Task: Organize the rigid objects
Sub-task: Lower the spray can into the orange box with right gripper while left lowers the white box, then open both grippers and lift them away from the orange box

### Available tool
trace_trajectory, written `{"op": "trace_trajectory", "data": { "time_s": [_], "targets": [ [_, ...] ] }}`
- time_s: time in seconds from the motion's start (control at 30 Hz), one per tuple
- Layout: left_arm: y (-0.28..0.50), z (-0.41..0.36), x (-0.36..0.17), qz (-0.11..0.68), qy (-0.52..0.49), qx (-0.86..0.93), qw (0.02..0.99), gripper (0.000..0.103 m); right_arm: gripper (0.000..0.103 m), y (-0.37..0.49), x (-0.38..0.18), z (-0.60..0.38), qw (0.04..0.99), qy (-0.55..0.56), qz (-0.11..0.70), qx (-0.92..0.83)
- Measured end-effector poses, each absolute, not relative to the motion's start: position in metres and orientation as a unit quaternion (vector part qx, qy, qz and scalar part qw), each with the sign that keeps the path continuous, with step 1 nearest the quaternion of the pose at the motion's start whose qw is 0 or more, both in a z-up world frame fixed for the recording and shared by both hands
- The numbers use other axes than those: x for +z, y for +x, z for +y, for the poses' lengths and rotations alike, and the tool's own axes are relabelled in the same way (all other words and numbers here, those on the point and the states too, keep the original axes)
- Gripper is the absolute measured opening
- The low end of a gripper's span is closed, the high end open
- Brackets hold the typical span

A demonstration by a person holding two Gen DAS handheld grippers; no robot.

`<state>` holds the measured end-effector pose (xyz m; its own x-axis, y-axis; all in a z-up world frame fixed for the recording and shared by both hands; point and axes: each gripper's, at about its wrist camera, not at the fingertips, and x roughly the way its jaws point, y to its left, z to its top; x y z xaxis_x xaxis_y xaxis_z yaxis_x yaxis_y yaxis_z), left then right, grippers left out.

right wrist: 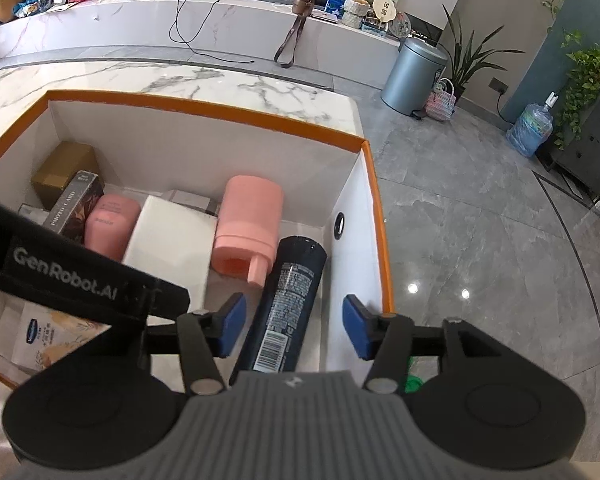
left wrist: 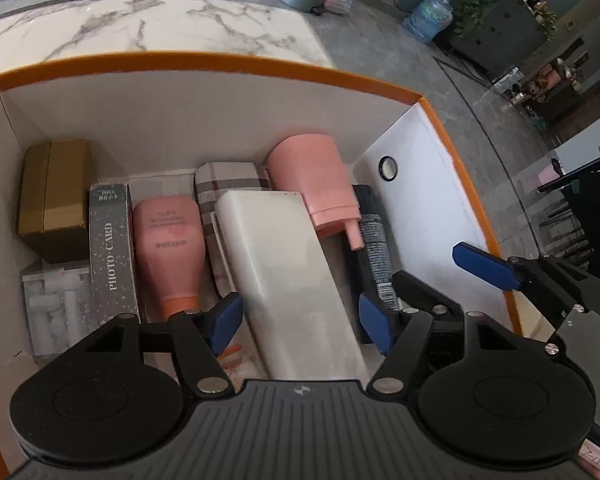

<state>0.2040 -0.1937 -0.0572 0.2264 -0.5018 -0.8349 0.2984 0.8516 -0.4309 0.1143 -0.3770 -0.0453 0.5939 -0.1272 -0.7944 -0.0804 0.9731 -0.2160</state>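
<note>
Inside the orange-rimmed box [left wrist: 220, 60], bottles and cartons lie packed side by side; the left gripper [left wrist: 300, 320] straddles the white case [left wrist: 284, 264] with jaws apart, the right gripper [right wrist: 294, 326] stands open beside the dark can [right wrist: 288, 304], and little appears left.

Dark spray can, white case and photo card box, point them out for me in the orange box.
dark spray can [right wrist: 286, 304], right wrist view, on its printed label.
white case [left wrist: 288, 264], left wrist view, on its broad top face.
photo card box [left wrist: 112, 256], left wrist view, on its lettering.
</note>
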Motion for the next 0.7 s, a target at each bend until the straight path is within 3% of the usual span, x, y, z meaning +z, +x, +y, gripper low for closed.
{"op": "trace_trajectory", "data": {
  "time_s": [0.3,0.7],
  "targets": [
    [0.187,-0.181,-0.016,0.512,-0.083,-0.27,0.812,0.086,0.062,0.102,-0.02,-0.374,0.898,-0.11,0.426,-0.018],
    [0.126,-0.139,0.062,0.327,0.039,-0.233,0.915,0.086,0.074,0.066,0.025,-0.35,0.935,-0.068,0.347,0.01]
  ]
}}
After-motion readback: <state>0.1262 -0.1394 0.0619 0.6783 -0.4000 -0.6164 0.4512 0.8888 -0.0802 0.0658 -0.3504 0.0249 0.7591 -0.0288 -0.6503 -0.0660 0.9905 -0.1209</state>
